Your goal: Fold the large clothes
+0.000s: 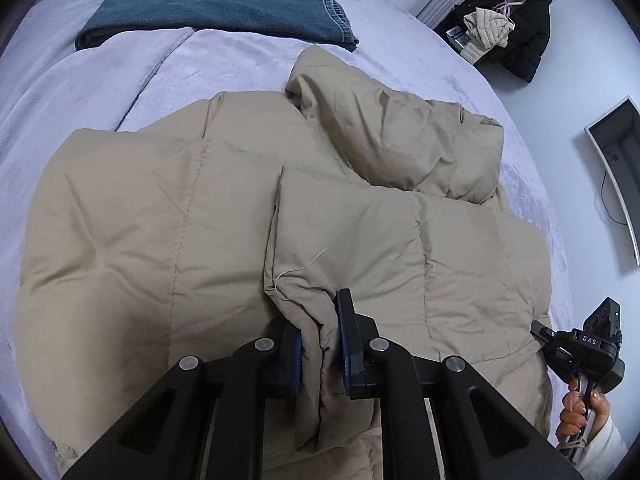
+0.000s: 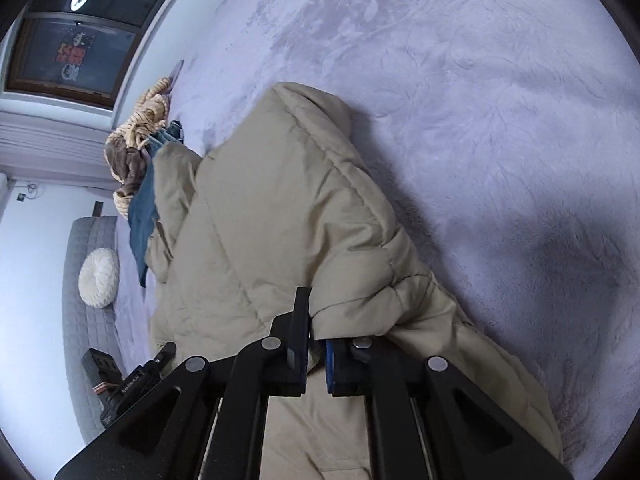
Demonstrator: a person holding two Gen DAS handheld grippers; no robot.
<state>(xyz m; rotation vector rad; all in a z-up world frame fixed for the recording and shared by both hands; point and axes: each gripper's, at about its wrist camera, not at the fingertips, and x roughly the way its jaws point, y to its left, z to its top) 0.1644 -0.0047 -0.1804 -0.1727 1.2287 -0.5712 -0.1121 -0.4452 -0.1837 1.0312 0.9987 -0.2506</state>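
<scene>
A beige quilted puffer jacket point(image 1: 192, 208) lies on a lavender plush bed cover point(image 1: 224, 64), partly folded, with a panel laid over its middle. My left gripper point(image 1: 320, 344) is shut on a fold of the jacket's near edge, fabric pinched between the blue pads. My right gripper point(image 2: 316, 344) is shut on another fold of the same jacket point(image 2: 280, 208) at its right side. The right gripper also shows at the far right of the left wrist view point(image 1: 576, 352), held in a hand.
Folded blue jeans point(image 1: 224, 4) lie at the far side of the bed, with striped and brown clothes point(image 2: 140, 136) beyond. Dark coats point(image 1: 516, 24) hang by the wall. A round white cushion point(image 2: 99, 278) leans on the grey headboard point(image 2: 80, 320).
</scene>
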